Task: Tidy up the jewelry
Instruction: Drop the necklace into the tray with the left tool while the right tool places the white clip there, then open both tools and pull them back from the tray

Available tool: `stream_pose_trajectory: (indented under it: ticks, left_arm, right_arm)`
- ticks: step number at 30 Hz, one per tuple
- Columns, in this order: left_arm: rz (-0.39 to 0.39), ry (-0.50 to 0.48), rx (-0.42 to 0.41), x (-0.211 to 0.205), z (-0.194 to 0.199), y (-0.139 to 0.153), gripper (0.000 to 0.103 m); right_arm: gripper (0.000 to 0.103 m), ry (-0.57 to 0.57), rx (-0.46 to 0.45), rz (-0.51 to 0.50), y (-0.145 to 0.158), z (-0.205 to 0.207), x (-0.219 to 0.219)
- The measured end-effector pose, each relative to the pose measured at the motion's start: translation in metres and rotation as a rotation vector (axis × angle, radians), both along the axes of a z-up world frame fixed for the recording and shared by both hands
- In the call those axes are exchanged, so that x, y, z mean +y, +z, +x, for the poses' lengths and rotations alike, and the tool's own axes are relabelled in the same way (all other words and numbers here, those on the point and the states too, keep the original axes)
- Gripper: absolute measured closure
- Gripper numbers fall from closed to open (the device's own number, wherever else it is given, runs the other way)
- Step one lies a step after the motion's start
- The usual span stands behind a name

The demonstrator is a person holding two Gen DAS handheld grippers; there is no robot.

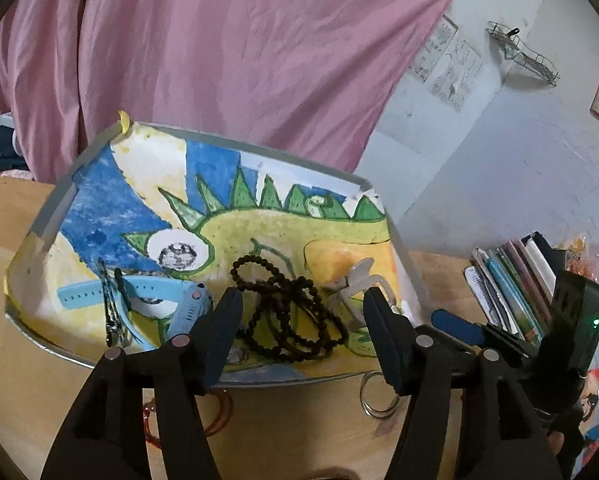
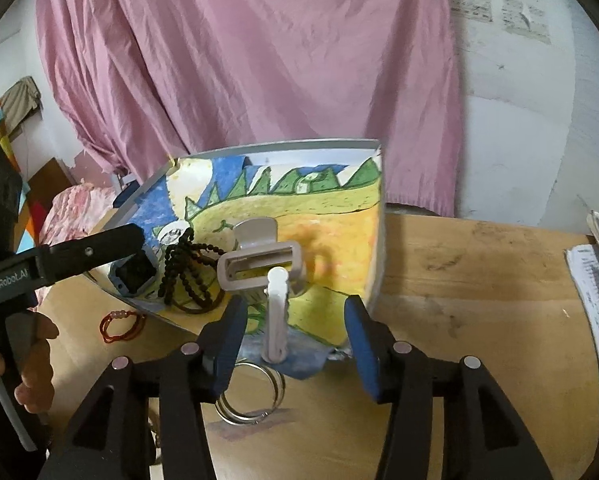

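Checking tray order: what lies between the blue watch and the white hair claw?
The dark bead strand, coiled on the tray, shown in the left wrist view.

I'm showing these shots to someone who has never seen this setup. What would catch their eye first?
Probably the tray lined with a bright blue, yellow and green painting, mid-table before a pink curtain. On it lie dark prayer beads at centre, a blue watch to their left and a pale hair claw to their right. Both open grippers, left and right, hover at its near edge.

Pink curtain (image 1: 227, 60) hangs behind; books (image 1: 511, 280) lean on the wooden table (image 2: 479, 280).
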State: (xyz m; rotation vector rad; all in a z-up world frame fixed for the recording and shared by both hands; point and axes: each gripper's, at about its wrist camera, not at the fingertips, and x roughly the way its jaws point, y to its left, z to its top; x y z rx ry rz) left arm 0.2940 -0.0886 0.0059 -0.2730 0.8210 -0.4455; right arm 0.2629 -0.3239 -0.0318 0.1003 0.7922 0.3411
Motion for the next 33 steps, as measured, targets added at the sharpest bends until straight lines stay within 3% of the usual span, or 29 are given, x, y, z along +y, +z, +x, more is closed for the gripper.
stream_pose_trajectory:
  ticks: [2, 3, 7, 12, 15, 28, 33]
  left_arm:
    - [0.012, 0.001, -0.013, 0.000, -0.005, 0.006, 0.045]
    - [0.020, 0.004, -0.024, -0.001, -0.009, 0.009, 0.037]
    - [0.045, 0.026, -0.066, 0.001, -0.025, 0.020, 0.021]
    - [0.082, 0.057, -0.123, 0.004, -0.043, 0.030, 0.019]
    - [0.102, 0.065, -0.165, 0.006, -0.057, 0.035, 0.003]
    - [0.176, 0.112, -0.398, 0.031, -0.131, 0.053, 0.002]
    - [0.185, 0.127, -0.440, 0.044, -0.159, 0.048, 0.001]
  right_arm:
    - [0.036, -0.024, -0.026, -0.002, 0.006, -0.007, -0.004]
    - [0.032, -0.029, -0.035, -0.001, 0.008, -0.010, -0.006]
    - [0.025, -0.054, -0.069, -0.002, 0.018, -0.024, -0.011]
    - [0.007, -0.069, -0.115, 0.002, 0.029, -0.042, -0.011]
    - [0.000, -0.073, -0.154, 0.008, 0.035, -0.055, -0.009]
    - [0.000, -0.077, -0.317, 0.004, 0.057, -0.119, -0.001]
    - [0.000, -0.052, -0.353, 0.004, 0.056, -0.144, 0.003]
